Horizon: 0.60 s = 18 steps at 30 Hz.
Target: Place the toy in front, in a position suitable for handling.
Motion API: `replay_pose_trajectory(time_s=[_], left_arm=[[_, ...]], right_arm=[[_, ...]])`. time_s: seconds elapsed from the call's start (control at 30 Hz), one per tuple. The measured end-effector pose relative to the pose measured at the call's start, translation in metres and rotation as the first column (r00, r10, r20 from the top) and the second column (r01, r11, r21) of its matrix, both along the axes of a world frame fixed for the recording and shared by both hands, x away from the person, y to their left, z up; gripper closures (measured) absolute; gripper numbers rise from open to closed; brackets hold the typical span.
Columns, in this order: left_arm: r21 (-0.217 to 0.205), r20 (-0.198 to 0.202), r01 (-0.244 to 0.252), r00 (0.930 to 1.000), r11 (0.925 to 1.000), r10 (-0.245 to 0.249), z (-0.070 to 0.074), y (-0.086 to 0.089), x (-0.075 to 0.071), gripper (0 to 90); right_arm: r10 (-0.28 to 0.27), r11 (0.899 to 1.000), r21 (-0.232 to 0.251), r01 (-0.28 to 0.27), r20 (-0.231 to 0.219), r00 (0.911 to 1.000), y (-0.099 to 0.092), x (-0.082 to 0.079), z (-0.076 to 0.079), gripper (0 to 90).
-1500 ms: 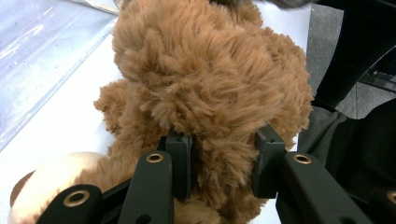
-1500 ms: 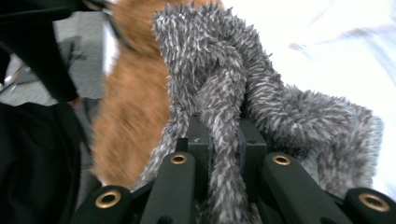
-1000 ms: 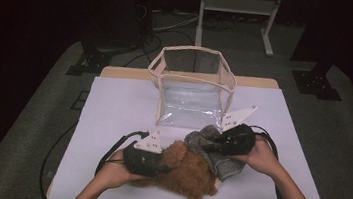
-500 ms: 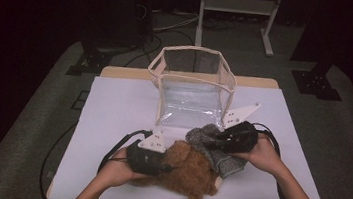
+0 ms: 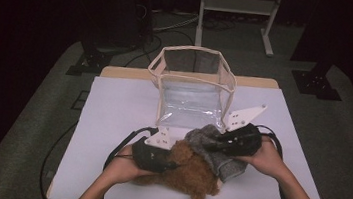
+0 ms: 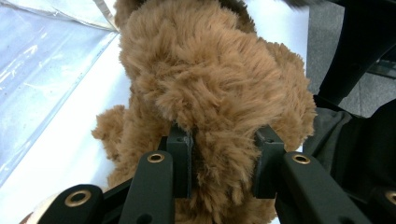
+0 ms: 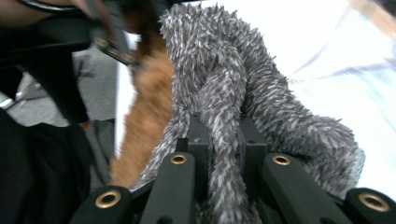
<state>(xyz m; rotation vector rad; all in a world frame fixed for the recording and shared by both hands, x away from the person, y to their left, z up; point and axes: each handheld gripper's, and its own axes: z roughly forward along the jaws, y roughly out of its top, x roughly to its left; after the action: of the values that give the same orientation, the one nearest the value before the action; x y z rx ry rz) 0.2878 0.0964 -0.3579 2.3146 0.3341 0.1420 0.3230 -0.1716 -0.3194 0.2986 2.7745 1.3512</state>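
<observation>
A brown plush toy [image 5: 191,174] lies on the white table [image 5: 112,112] near its front edge. Partly over its right side rests a grey fuzzy cloth [image 5: 214,151]. My left gripper [image 5: 173,163] comes in from the left, shut on the brown plush toy [image 6: 219,98], fur bulging between its pads. From the right, my right gripper [image 5: 208,146] is shut on a fold of the grey fuzzy cloth [image 7: 224,102], pinched tight between both jaws. Each gripper carries a white three-cornered plate.
A clear plastic bag [image 5: 191,93] with a cream rim stands open behind the toys at the table's middle. Black cables trail from both grippers. A white metal frame [image 5: 235,8] stands on the floor beyond the table.
My right gripper has lifted slightly with the grey cloth in it. The left gripper and the brown plush have hardly moved.
</observation>
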Motion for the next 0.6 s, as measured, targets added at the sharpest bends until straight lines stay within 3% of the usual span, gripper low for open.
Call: replay_pose_trajectory(time_s=[0.13, 0.23, 0.3, 0.4, 0.5, 0.6], left_arm=[[0.015, -0.013, 0.001, 0.9999, 0.9999, -0.001, -0.001, 0.003, 0.001, 65.9], [0.002, -0.029, -0.004, 0.9996, 1.0000, 0.004, -0.002, 0.006, 0.001, 61.3], [0.007, -0.030, -0.002, 0.9995, 1.0000, 0.002, -0.001, 0.008, 0.001, 61.1], [0.013, -0.016, -0.004, 0.9999, 0.9999, 0.004, -0.001, 0.007, 0.000, 63.0], [0.025, -0.001, -0.002, 1.0000, 0.9997, 0.002, 0.000, 0.004, -0.001, 64.0], [0.043, 0.008, 0.008, 0.9999, 0.9990, -0.008, 0.001, 0.003, -0.002, 64.0]], right_arm=[[0.032, 0.998, -0.060, -0.033, -0.017, 0.9993, 0.016, -0.003, -0.019, 79.0], [0.022, 1.000, -0.020, -0.024, -0.087, 0.9960, 0.008, 0.004, -0.037, 79.2], [0.010, 1.000, -0.007, -0.011, -0.106, 0.9943, 0.004, 0.003, -0.040, 79.2], [0.007, 1.000, -0.021, -0.009, -0.099, 0.9951, 0.000, 0.002, -0.040, 79.2], [-0.008, 0.998, -0.064, 0.004, -0.060, 0.9982, -0.003, 0.003, -0.031, 79.1], [-0.034, 0.997, -0.077, 0.031, -0.032, 0.9989, -0.003, 0.007, -0.024, 79.0]])
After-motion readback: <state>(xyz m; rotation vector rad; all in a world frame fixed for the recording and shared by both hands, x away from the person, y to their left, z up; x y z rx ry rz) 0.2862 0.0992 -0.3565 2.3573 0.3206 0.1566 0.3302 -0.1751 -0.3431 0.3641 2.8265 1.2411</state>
